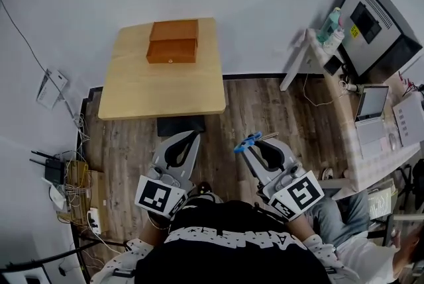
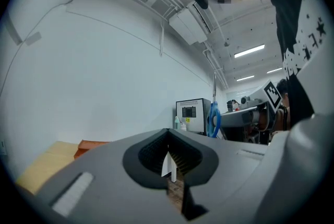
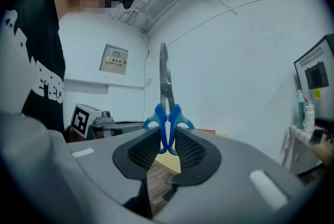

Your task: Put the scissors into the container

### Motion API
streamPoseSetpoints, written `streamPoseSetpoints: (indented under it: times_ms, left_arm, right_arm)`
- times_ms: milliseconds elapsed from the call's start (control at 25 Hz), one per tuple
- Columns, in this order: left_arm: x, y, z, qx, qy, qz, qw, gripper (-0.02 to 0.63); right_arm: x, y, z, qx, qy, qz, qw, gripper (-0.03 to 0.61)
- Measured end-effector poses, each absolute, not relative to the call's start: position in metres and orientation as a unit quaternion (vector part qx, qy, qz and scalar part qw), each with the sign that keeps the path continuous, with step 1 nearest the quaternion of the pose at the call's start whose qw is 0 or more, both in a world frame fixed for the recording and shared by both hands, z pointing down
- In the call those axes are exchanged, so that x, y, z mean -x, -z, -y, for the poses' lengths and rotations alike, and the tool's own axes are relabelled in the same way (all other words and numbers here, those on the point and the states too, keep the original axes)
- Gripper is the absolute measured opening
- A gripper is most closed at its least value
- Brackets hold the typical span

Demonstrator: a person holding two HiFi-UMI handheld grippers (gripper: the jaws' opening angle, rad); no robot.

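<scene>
Blue-handled scissors (image 3: 166,113) stand upright with their steel blades pointing up, and my right gripper (image 3: 167,137) is shut on their handles. In the head view the scissors (image 1: 247,141) poke out at the tip of the right gripper (image 1: 254,145), held over the floor in front of the person. My left gripper (image 1: 192,137) is shut with nothing between its jaws; its own view shows the left gripper (image 2: 168,152) pointing toward the wall. The container, a brown wooden box (image 1: 173,42), sits at the far side of a small wooden table (image 1: 162,87), well ahead of both grippers.
A black mat (image 1: 180,125) lies on the floor at the table's near edge. A white desk (image 1: 371,137) with a laptop, bottles and a grey machine (image 1: 377,28) stands to the right. Cables and a router (image 1: 53,173) lie at the left.
</scene>
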State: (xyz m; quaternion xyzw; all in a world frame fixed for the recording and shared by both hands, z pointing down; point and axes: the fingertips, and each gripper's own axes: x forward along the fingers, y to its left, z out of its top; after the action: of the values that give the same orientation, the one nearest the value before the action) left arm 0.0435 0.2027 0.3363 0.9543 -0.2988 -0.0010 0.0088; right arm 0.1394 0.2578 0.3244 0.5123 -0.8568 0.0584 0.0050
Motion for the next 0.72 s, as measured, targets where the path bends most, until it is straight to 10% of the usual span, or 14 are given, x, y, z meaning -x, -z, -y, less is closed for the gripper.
streamPoseSetpoints:
  times_ms: [720]
  left_arm:
    - [0.023, -0.353, -0.128, -0.948, 0.013, 0.316, 0.034, 0.002]
  right_arm:
    - [-0.087, -0.330, -0.176, -0.512, -0.064, 0.856, 0.032, 0.101]
